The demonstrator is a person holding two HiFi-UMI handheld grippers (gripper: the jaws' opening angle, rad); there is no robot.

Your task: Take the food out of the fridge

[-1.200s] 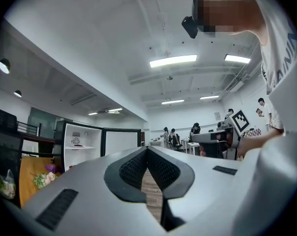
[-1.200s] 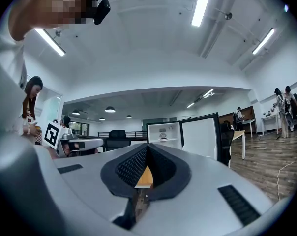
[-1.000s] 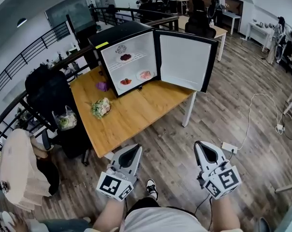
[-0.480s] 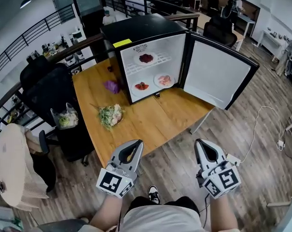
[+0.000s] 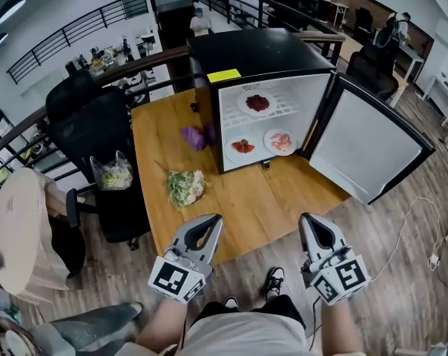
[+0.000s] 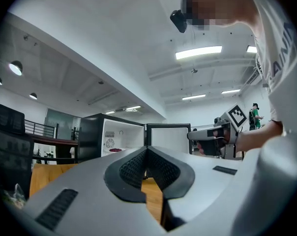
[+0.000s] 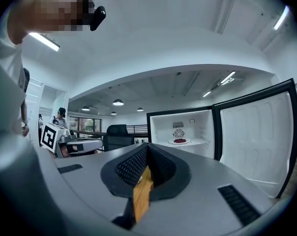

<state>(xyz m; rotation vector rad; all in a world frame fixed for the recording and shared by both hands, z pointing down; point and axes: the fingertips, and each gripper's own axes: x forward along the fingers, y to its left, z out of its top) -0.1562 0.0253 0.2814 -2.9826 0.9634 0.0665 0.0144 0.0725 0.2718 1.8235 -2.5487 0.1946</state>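
The jaws of our left gripper (image 6: 147,150) are closed tip to tip, with nothing between them, and our right gripper (image 7: 147,147) is the same. We hold both low before the body, side by side, pointing forward over the wooden table (image 5: 246,202). Well apart from them stands the black fridge (image 5: 254,50), facing us, its door (image 5: 369,147) open to the right. Inside we see a dark red plate (image 5: 257,102) on the upper shelf, with a red plate (image 5: 243,146) and a pink plate (image 5: 281,141) below.
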